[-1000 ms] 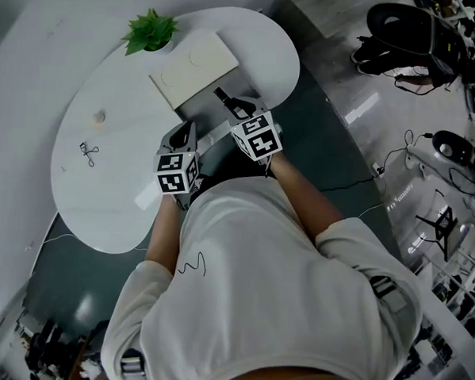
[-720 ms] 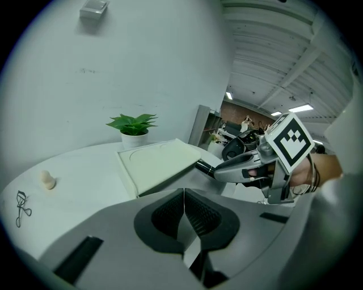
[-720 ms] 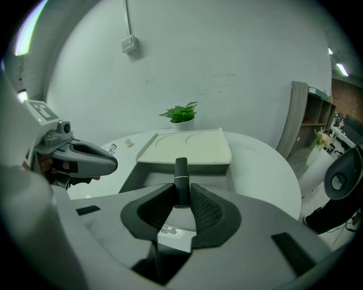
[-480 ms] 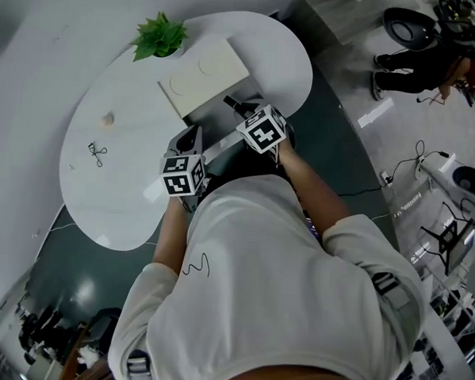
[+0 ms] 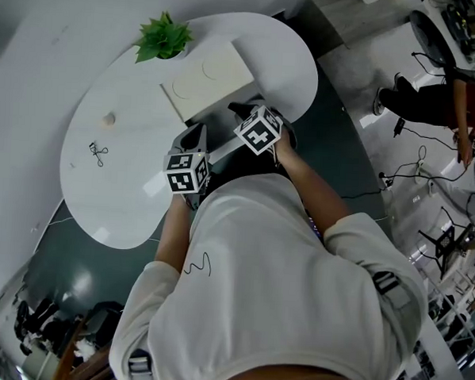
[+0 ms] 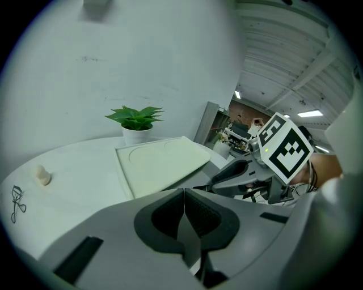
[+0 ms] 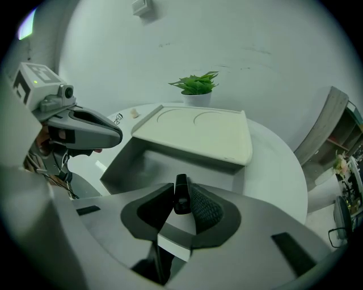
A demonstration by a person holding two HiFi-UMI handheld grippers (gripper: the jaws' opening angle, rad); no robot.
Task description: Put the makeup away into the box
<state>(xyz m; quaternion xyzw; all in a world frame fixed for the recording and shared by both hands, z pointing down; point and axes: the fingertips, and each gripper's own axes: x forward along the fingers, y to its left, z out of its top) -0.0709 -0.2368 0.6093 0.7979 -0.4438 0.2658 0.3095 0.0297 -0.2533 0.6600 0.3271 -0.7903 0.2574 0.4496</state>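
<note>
My right gripper is shut on a slim black makeup tube that stands up between its pads. It hangs tilted down over the open grey box, whose cream lid lies folded back behind it. In the head view the right gripper is at the box's near right side. My left gripper is shut with nothing in it and hovers near the box's left side. An eyelash curler and a small beige puff lie on the white table.
A potted green plant stands at the far edge of the white table, just behind the lid. The person's torso covers the table's near side. Cables and gear lie on the floor to the right.
The right gripper has tipped further down and sunk toward the open box with the black tube still in it. The left gripper has drifted a little lower beside the box.
</note>
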